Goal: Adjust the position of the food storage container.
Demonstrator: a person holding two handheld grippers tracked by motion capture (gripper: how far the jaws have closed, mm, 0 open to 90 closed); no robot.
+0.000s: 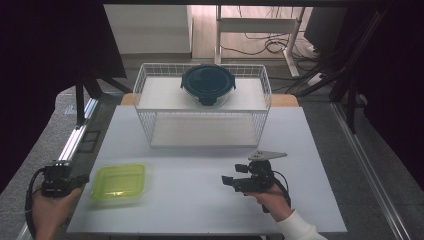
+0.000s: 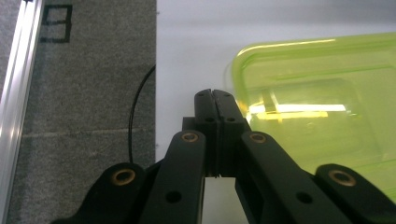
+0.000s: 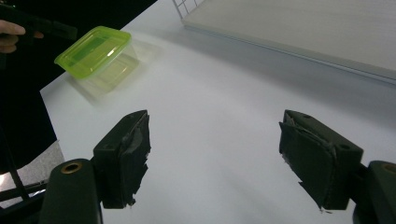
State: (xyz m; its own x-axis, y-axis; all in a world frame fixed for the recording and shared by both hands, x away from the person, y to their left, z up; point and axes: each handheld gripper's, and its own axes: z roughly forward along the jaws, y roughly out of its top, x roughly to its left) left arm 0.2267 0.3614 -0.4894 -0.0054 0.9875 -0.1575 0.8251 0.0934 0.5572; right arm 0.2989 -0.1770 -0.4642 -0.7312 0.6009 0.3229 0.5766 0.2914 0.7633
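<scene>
Right now my left gripper (image 1: 82, 180) sits at the table's left edge, just beside the green container (image 1: 119, 182). Its jaws are pressed flat together with nothing between them; in the left gripper view the tips (image 2: 214, 95) end just short of the container's near corner (image 2: 322, 93), and I cannot tell whether they touch it. The container stands upright on the white table (image 1: 200, 210), near the front left corner, its translucent lime walls and rim catching light. A black cable (image 2: 135, 116) trails over the grey floor beside the table edge.

My right gripper (image 1: 228, 180) hovers over the front middle of the table, well apart from the container, pointing toward it. Its jaws stand wide apart and hold nothing; in the right gripper view the worn black pads (image 3: 133, 154) frame bare tabletop, with the container (image 3: 95, 49) far off at the upper left and my left hand (image 3: 9, 35) just beside it.

At the back of the table stands a white wire rack (image 1: 202, 107), and on its upper shelf rests a round glass bowl with a dark lid (image 1: 207, 84).
</scene>
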